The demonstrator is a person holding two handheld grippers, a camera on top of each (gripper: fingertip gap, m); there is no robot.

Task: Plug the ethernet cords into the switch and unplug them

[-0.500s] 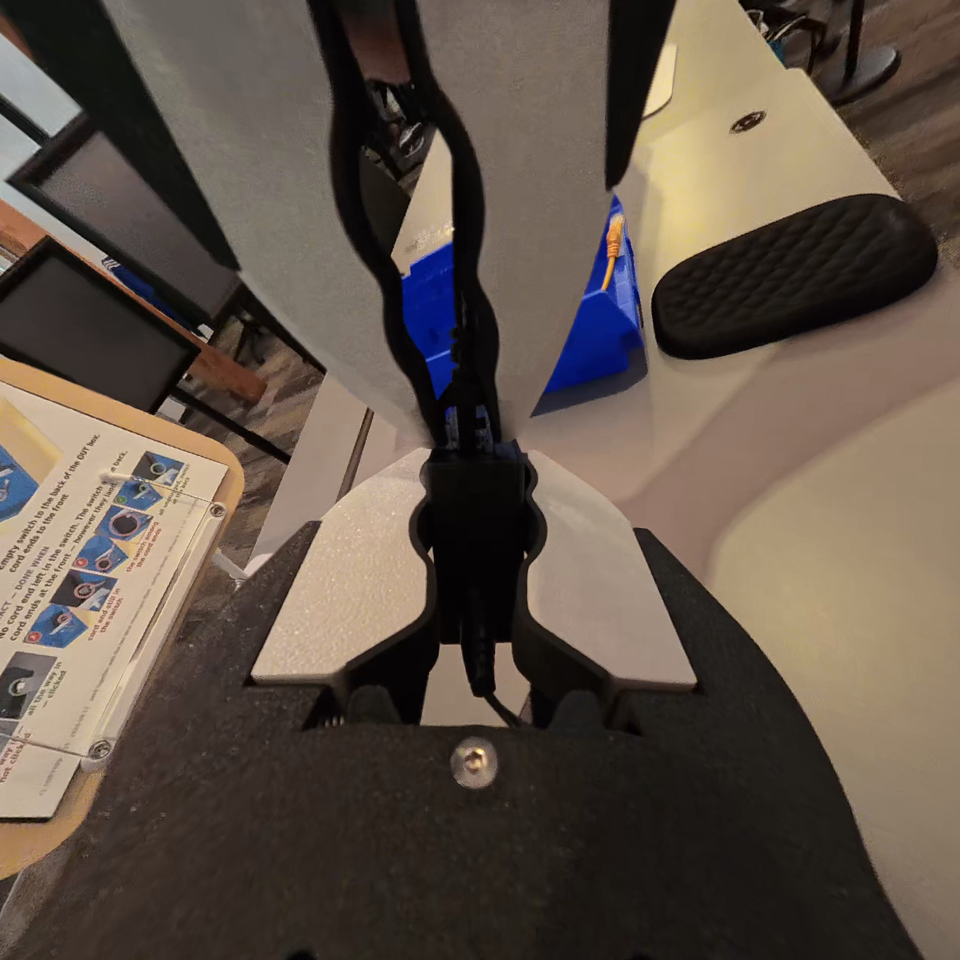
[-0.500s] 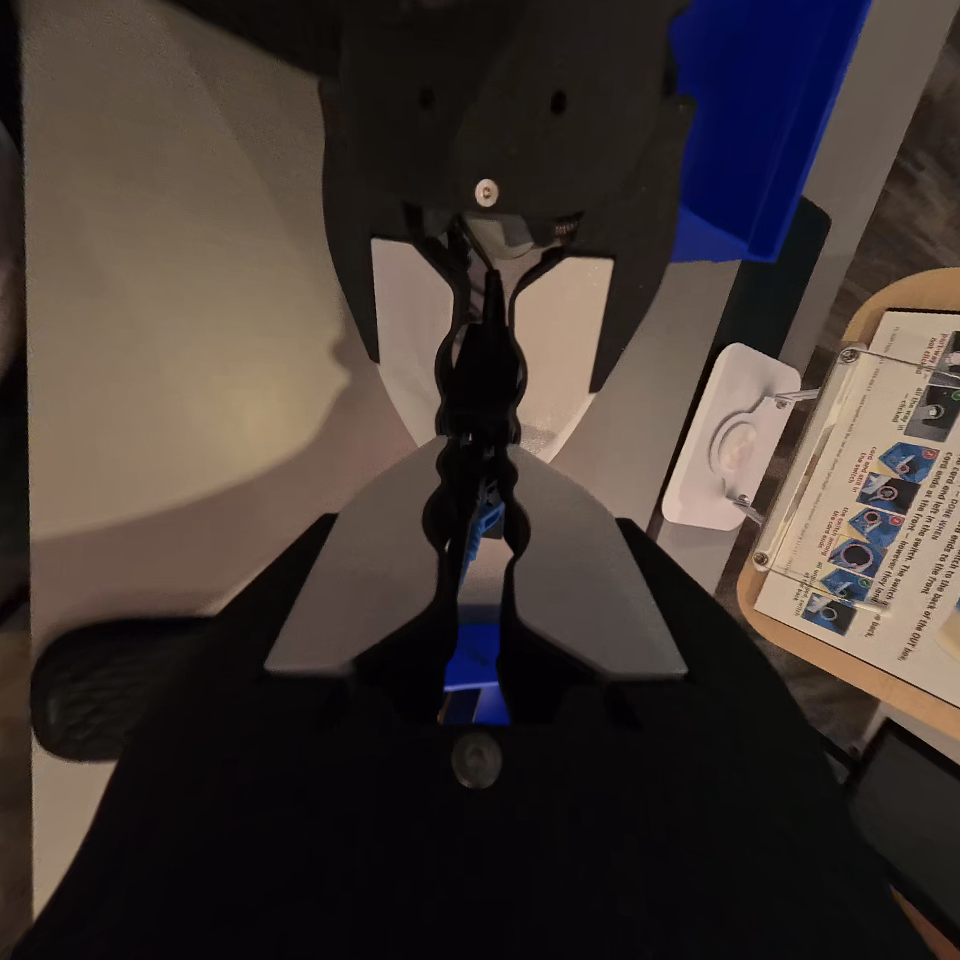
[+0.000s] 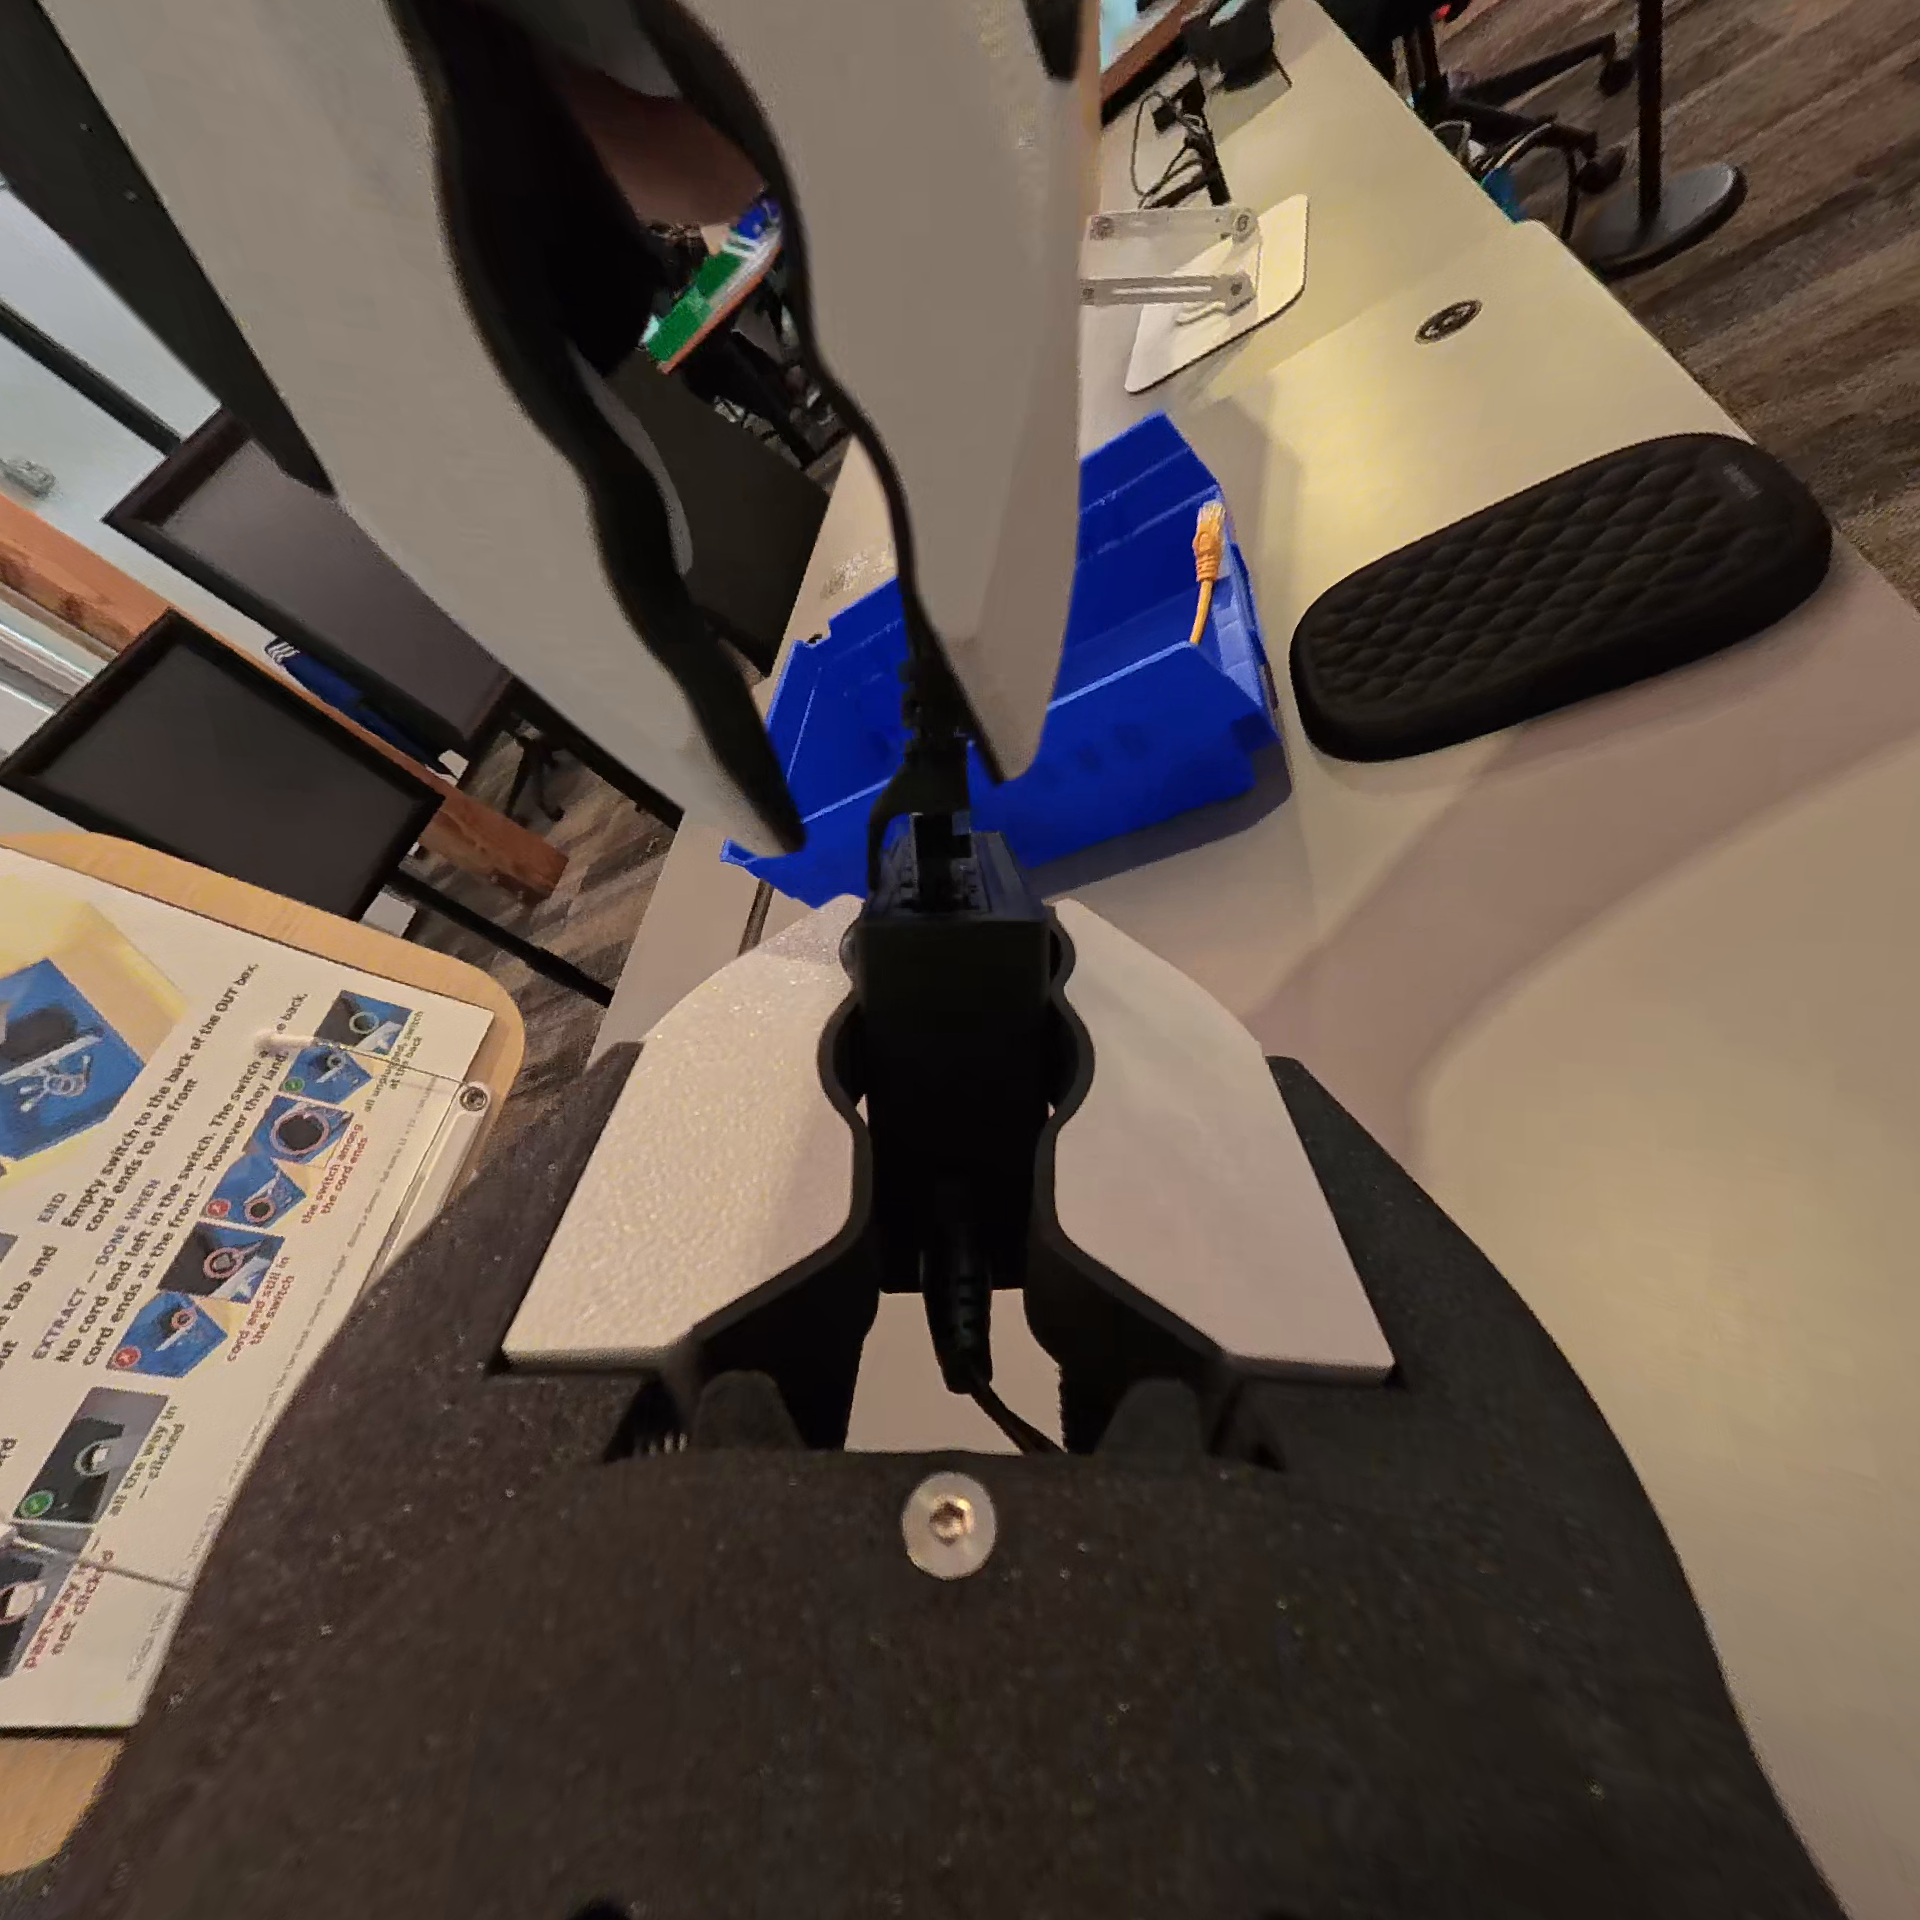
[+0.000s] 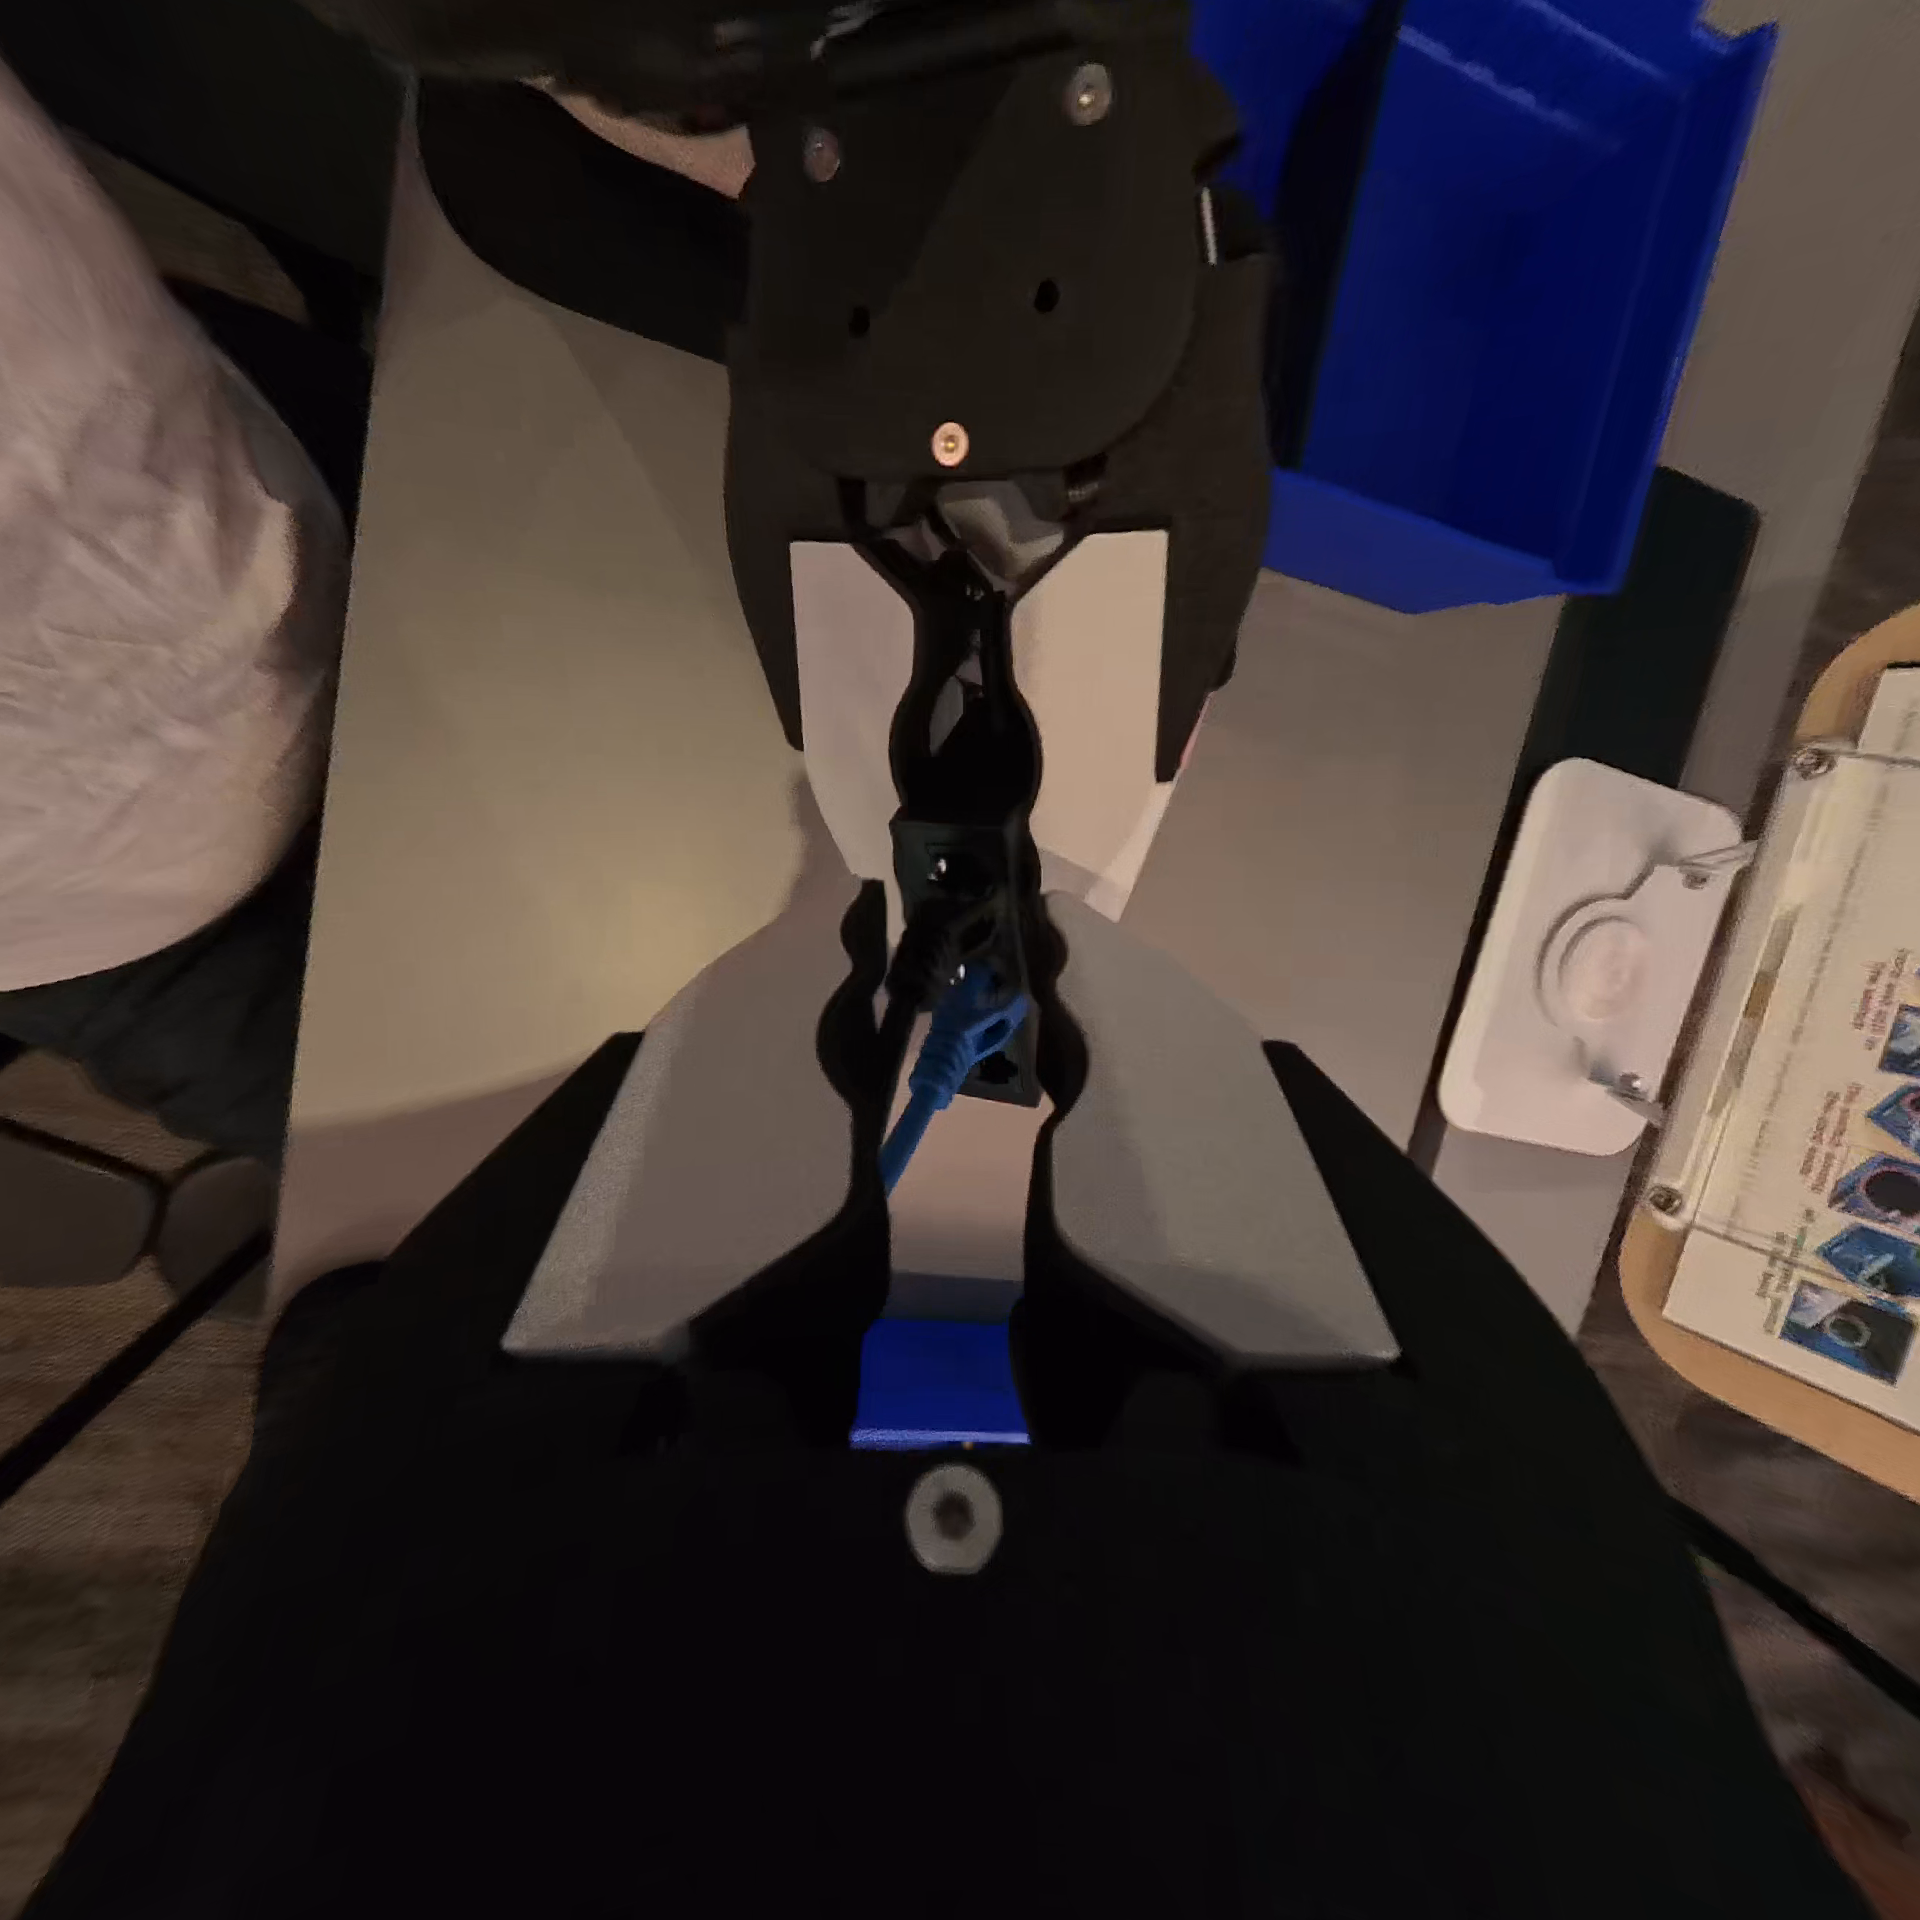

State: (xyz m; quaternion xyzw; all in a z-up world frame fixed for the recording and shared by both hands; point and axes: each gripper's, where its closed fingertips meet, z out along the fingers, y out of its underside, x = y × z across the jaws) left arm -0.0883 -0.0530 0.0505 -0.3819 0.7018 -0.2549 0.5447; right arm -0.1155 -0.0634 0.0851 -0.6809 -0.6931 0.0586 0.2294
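Note:
My left gripper (image 3: 951, 935) is shut on a black switch (image 3: 951, 1039) and holds it above the desk; a black power lead leaves the switch's near end. My right gripper (image 3: 888, 800) faces it from above with its fingers spread. A black cord (image 3: 914, 675) is plugged into the switch's far face and runs up along one right finger. In the right wrist view my right gripper (image 4: 956, 914) is open around the switch's (image 4: 956, 852) port face, pads not pressing. A blue cord (image 4: 935, 1070) and the black cord's plug (image 4: 914, 956) sit in ports there.
A blue bin (image 3: 1143, 675) with an orange cord end (image 3: 1205, 561) lies on the desk beyond the switch. A black wrist rest (image 3: 1558, 592) lies to its right. An instruction sheet (image 3: 208, 1195) on a wooden board is at left. A white mount (image 4: 1558, 987) sits near the desk edge. Some 5 cm of space lies between my two pairs of fingers.
My right gripper's fingers were closed on the black cord at the switch and have now spread apart, letting it go. The cord stays in its port. My left gripper keeps its hold on the switch.

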